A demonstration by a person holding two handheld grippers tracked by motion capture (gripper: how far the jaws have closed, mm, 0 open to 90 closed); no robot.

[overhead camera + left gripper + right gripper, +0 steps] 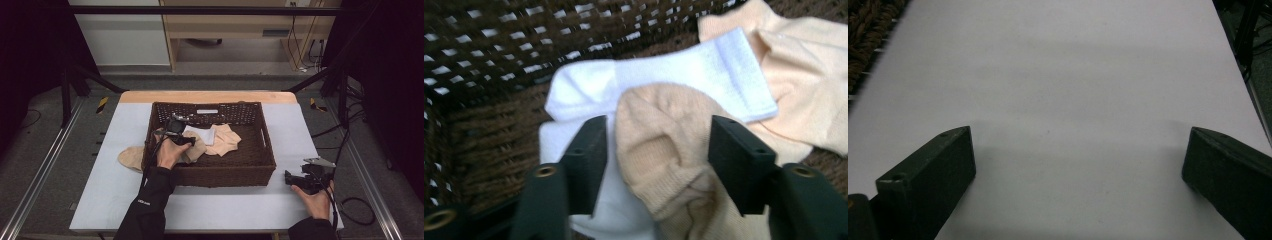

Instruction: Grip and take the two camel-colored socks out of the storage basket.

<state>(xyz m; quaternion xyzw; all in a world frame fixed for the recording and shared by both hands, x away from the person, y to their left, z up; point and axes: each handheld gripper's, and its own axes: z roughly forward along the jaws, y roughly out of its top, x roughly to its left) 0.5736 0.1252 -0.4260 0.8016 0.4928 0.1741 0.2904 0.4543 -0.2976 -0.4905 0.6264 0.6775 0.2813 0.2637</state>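
At the desk's (235, 210) near right corner, the right gripper (289, 178) rests with its jaws wide apart over bare surface. Farther in, over the wicker basket's (225, 176) left side, the left gripper (656, 137) straddles a beige sock (664, 150), jaws apart, lying on a white sock (684, 75).

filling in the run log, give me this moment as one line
left gripper: in wicker basket, jaws astride beige sock, not pressing | white sock: beneath | right gripper: open, over bare table
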